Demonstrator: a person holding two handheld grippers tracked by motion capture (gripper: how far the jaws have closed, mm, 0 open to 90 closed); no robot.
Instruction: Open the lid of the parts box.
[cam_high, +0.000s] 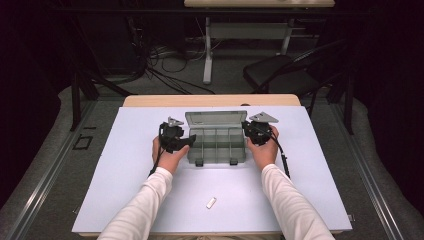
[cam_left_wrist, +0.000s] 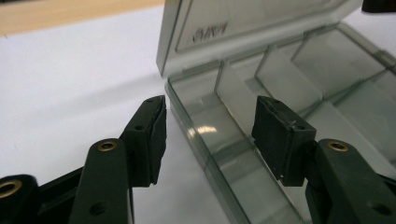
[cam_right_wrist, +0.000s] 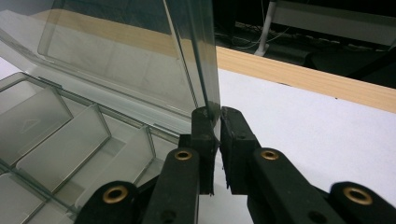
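A clear plastic compartment box (cam_high: 216, 145) sits mid-table with its lid (cam_high: 216, 119) raised upright. My left gripper (cam_high: 189, 140) is at the box's left end. In the left gripper view this gripper (cam_left_wrist: 210, 135) is open, its jaws straddling the box's end wall (cam_left_wrist: 196, 135), one outside and one over an empty compartment. My right gripper (cam_high: 248, 128) is at the lid's right end. In the right gripper view it (cam_right_wrist: 217, 140) is shut on the lid's side edge (cam_right_wrist: 205, 74). The compartments (cam_right_wrist: 70, 140) look empty.
A small white piece (cam_high: 211, 202) lies on the white mat (cam_high: 310, 190) near the front edge, between the forearms. The wooden table edge (cam_high: 210, 100) runs behind the box. A folding chair (cam_high: 280, 72) and desk legs stand on the floor beyond.
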